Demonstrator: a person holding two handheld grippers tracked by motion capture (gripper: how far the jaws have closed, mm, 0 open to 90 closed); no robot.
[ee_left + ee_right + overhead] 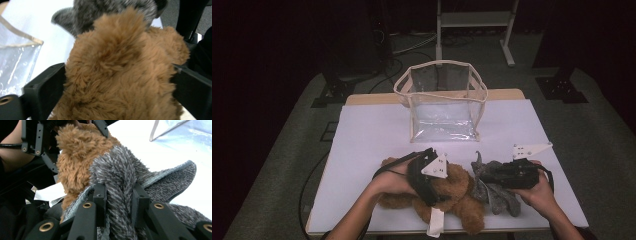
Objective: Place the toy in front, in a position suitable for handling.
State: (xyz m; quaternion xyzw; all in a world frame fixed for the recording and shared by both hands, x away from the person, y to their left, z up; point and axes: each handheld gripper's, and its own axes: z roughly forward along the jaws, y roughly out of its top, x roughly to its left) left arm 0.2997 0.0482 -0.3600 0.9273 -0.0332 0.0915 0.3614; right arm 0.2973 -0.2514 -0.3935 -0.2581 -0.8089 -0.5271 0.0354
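A brown plush bear (463,199) lies near the front edge of the white-covered table (372,135), with a grey plush toy (501,199) touching its right side. My left gripper (443,184) is over the bear. In the left gripper view its jaws stand wide, one on each side of the bear's (120,65) fur, and the grey toy (105,12) lies just beyond. My right gripper (484,175) reaches in from the right. In the right gripper view my right gripper (118,192) is shut on a furry fold of the grey toy (120,162), beside the bear (75,152).
A clear plastic bag (442,100) with cream trim stands open-topped at the back middle of the table. A white tag (435,222) hangs from the bear over the front edge. Cables and a stand's legs lie on the floor behind the table.
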